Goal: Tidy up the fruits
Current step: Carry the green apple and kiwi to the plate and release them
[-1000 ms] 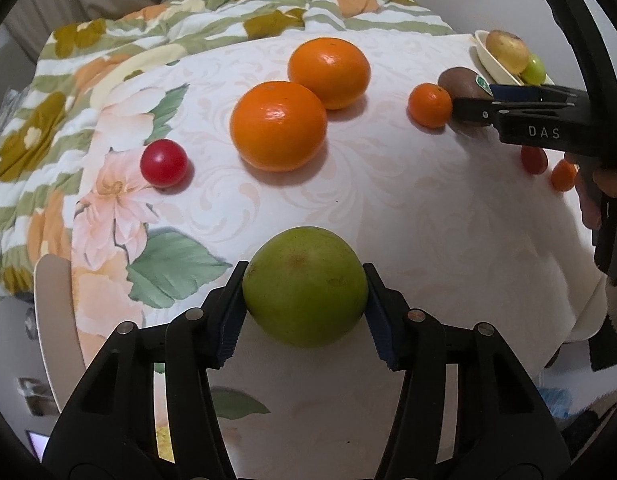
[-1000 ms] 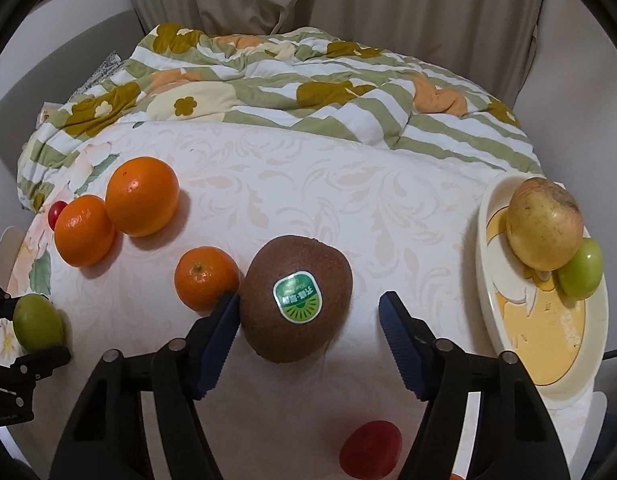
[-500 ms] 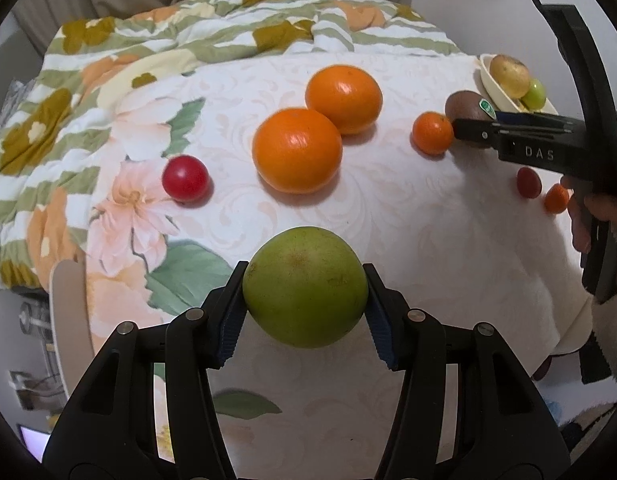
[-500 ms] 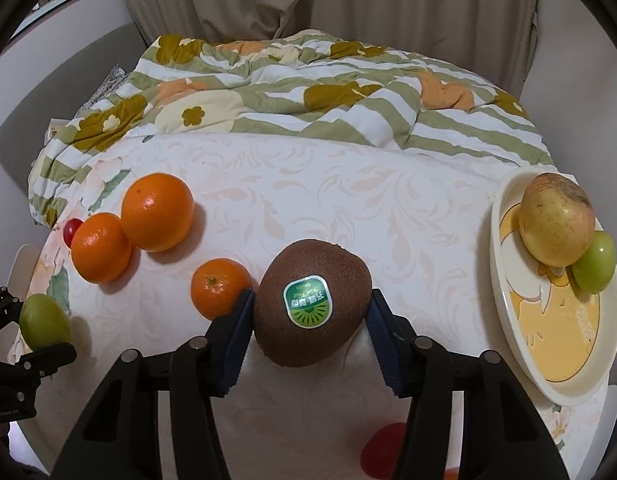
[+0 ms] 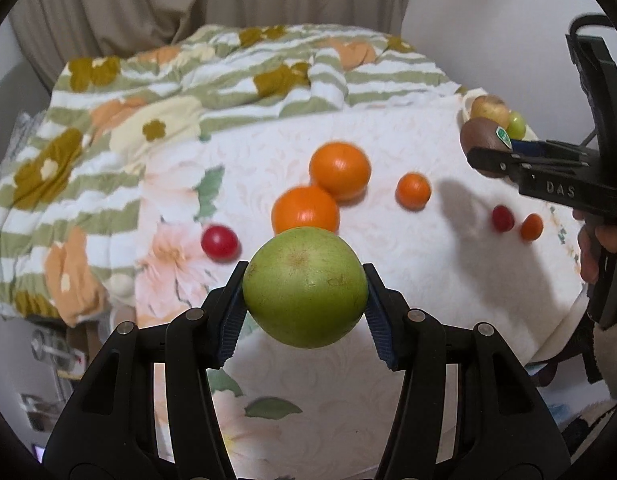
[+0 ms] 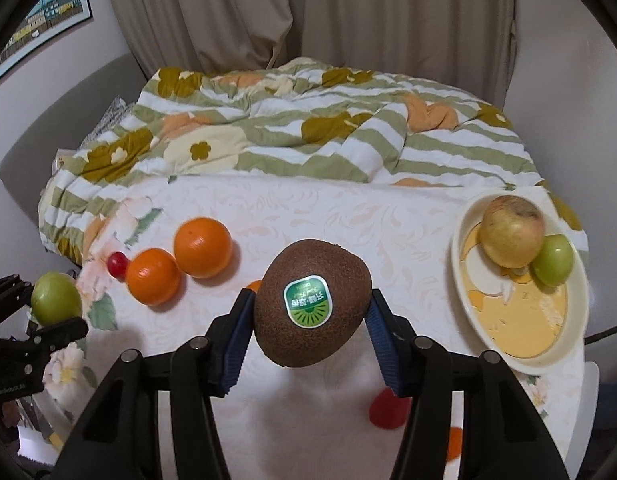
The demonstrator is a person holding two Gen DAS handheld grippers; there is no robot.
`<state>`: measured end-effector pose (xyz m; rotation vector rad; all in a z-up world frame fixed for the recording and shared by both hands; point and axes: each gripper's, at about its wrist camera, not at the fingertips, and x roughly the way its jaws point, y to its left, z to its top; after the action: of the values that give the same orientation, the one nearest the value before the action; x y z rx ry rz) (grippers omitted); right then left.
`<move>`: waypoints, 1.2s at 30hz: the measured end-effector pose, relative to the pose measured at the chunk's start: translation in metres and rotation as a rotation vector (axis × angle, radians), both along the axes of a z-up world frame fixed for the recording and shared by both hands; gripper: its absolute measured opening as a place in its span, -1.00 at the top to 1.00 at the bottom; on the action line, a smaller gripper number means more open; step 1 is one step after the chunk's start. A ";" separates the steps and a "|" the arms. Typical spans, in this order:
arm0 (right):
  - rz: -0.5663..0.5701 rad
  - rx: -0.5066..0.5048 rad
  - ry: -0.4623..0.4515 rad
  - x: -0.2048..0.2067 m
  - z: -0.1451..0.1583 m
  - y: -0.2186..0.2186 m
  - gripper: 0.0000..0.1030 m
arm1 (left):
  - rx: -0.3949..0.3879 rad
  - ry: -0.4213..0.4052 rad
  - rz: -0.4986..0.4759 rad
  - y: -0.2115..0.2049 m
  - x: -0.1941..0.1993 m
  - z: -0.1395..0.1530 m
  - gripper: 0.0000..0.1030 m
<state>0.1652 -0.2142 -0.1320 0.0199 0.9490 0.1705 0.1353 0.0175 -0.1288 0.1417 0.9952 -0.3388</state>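
My left gripper (image 5: 305, 307) is shut on a green apple (image 5: 305, 287) and holds it above the near left of the table. My right gripper (image 6: 310, 326) is shut on a brown kiwi (image 6: 311, 308) with a green sticker, lifted off the table. The kiwi also shows in the left wrist view (image 5: 481, 135). An oval cream plate (image 6: 520, 320) at the right holds a yellow-red apple (image 6: 512, 230) and a small green fruit (image 6: 553, 259). Two oranges (image 5: 339, 170) (image 5: 304, 210) and a small mandarin (image 5: 413, 190) lie mid-table.
A red cherry tomato (image 5: 219, 242) lies left of the oranges. Another red tomato (image 5: 502, 218) and a small orange one (image 5: 531, 226) lie near the right edge. A striped floral quilt (image 6: 300, 136) lies behind the table. Curtains (image 6: 308, 12) hang at the back.
Both grippers have risen. The right gripper closed on the kiwi and lifted it off the table. The left gripper lifted the green apple higher.
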 end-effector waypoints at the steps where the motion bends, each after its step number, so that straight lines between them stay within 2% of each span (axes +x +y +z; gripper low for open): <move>1: -0.008 0.001 -0.008 -0.004 0.006 -0.002 0.00 | 0.001 -0.013 -0.008 -0.001 0.001 0.006 -0.18; 7: -0.069 0.006 -0.048 -0.027 0.039 -0.019 0.00 | -0.015 -0.069 -0.062 -0.017 0.009 0.037 -0.18; 12: -0.126 0.017 -0.079 -0.042 0.057 -0.046 0.00 | -0.035 -0.113 -0.109 -0.045 0.017 0.058 -0.18; 20: -0.169 0.041 -0.083 -0.053 0.066 -0.109 0.00 | -0.085 -0.125 -0.141 -0.122 0.028 0.075 -0.18; 28: -0.144 0.027 -0.071 -0.052 0.063 -0.179 0.00 | -0.123 -0.108 -0.129 -0.206 0.038 0.073 -0.18; 36: -0.102 0.029 -0.045 -0.038 0.048 -0.238 0.00 | -0.148 -0.040 -0.105 -0.276 0.056 0.042 -0.18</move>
<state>0.1275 -0.4519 -0.0838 0.0903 0.8990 0.0898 0.1913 -0.2584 -0.0864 0.0660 0.9219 -0.5024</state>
